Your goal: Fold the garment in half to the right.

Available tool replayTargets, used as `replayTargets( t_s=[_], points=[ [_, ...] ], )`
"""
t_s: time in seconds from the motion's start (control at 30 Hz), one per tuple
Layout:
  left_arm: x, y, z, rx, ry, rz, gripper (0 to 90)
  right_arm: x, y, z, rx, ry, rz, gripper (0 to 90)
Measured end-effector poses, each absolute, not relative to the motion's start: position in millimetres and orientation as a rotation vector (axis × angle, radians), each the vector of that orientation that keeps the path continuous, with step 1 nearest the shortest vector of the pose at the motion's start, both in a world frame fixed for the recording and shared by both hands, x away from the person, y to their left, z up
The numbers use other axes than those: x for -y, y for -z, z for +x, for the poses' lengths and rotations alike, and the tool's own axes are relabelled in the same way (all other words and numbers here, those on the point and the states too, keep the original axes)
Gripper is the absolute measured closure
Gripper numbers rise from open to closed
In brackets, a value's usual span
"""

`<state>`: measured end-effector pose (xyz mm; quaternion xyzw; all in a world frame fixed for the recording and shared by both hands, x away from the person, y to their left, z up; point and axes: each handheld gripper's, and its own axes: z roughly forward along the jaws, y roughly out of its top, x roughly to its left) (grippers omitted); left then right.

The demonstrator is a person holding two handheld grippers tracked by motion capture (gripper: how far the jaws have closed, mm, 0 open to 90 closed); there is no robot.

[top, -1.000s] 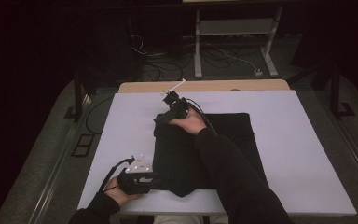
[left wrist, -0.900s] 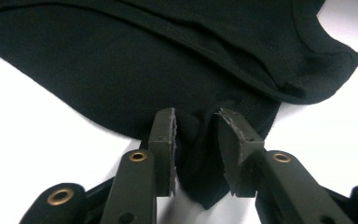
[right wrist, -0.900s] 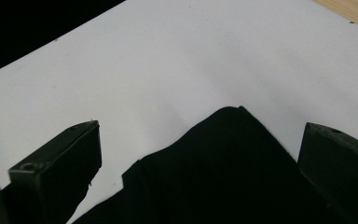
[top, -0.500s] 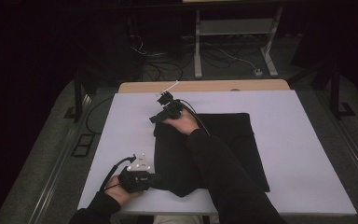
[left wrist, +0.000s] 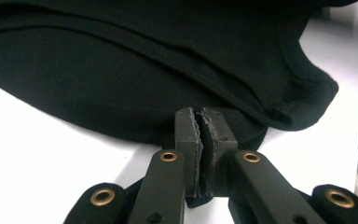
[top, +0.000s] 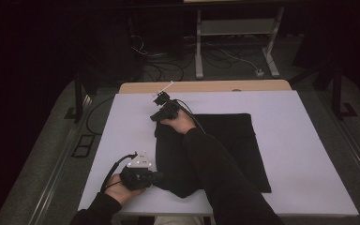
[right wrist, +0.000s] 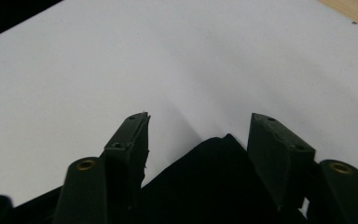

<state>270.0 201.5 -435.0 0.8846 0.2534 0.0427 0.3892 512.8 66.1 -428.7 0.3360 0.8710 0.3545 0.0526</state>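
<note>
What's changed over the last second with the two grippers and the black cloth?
The left gripper has shut on the near-left edge of the black cloth. The right gripper slid towards the cloth's far-left corner; its fingers have been closing around that corner, gaps still showing. The cloth stays spread on the white table.

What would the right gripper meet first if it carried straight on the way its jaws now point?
Probably nothing: past the corner of the black cloth between its closing jaws, the right gripper faces bare white table cover, then the wooden table edge. Its height above the cover is unclear.
</note>
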Motion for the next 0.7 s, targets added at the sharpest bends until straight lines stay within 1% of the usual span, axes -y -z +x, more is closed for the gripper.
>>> replayTargets(
  t_s=[0.03,0.1,0.23,0.3,0.43,0.47,0.7],
  points=[
    [-201.3,434.3,270.3,-0.646,-0.111,2.244,84.0,-66.3,429.6,513.4,-2.647,-1.069,1.03,40.9],
    [-200.6,433.0,271.2,-0.645,-0.112,2.235,84.1,-66.0,431.7,515.3,-2.641,-1.058,1.043,42.7],
    [-199.9,430.6,272.4,-0.649,-0.113,2.213,84.1,-64.9,435.6,518.4,-2.635,-1.021,1.057,51.5],
    [-199.9,430.3,272.9,-0.646,-0.112,2.209,84.1,-65.6,437.4,518.3,-2.626,-1.006,1.082,59.4],
    [-200.0,429.8,273.4,-0.654,-0.117,2.197,84.2,-62.8,437.9,518.5,-2.609,-0.996,1.097,80.0],
    [-199.1,429.9,273.0,-0.666,-0.114,2.181,84.2,-62.4,437.8,518.5,-2.609,-0.992,1.101,82.9],
    [-198.7,428.3,270.0,-0.663,-0.102,2.171,84.2,-56.7,430.2,516.7,-2.605,-1.005,1.112,84.8]
  ],
)
